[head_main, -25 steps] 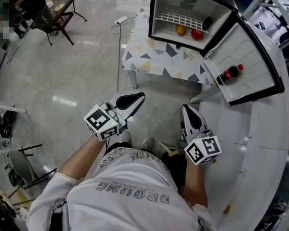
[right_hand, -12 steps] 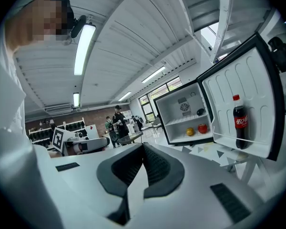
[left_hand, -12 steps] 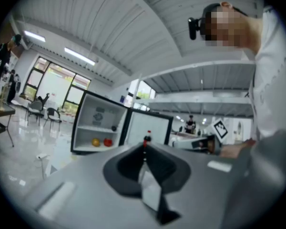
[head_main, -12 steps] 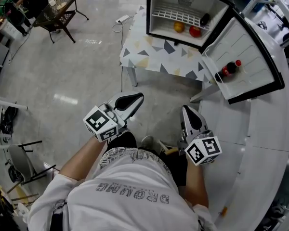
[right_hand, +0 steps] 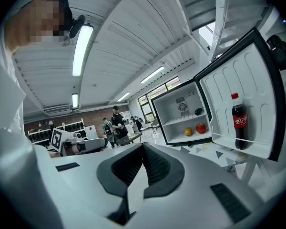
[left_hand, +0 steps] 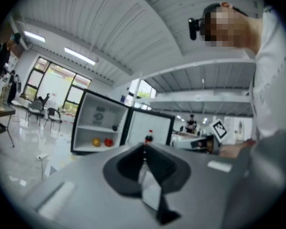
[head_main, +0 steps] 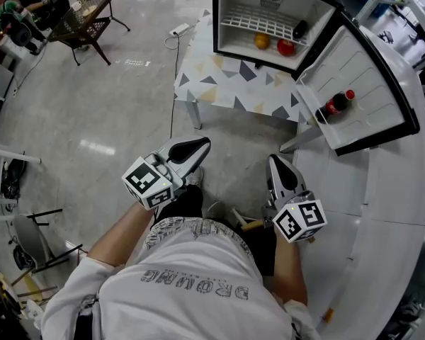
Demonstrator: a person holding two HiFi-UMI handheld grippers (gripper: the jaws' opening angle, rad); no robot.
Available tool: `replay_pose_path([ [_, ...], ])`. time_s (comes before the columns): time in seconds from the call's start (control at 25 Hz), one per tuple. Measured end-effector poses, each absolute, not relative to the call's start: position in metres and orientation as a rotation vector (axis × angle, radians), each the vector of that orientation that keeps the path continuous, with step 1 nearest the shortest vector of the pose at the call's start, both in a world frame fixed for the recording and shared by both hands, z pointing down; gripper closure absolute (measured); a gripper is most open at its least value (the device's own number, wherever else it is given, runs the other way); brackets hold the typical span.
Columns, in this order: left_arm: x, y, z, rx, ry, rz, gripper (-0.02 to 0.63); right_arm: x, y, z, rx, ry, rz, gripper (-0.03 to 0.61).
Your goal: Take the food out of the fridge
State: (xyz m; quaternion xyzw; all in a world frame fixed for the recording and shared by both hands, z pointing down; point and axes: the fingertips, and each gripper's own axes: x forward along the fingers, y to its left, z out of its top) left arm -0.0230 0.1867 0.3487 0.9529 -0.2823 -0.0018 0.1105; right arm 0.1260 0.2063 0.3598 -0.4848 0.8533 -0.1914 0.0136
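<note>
The left gripper (head_main: pixel 198 148) and right gripper (head_main: pixel 278 166) are empty with jaws pressed together, well short of the open fridge (head_main: pixel 235 6) on the bench (head_main: pixel 219 83). Inside lie an orange (head_main: pixel 262 41) and a red fruit (head_main: pixel 286 47). Both look firm, smooth and apt to roll, so each is best pinched across its middle. A bottle (head_main: pixel 334 103) stands in the door (head_main: pixel 372 69).

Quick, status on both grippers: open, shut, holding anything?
Left gripper: closed, jaws together, nothing held.
Right gripper: closed, jaws together, nothing held.
</note>
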Motion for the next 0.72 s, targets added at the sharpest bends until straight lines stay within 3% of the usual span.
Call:
replay_pose_path([
  [0.72,-0.031,0.09,0.363,2.791,-0.765,-0.012,0.595,0.113,0.115,0.376,-1.57,2.64,-0.634,0.578],
])
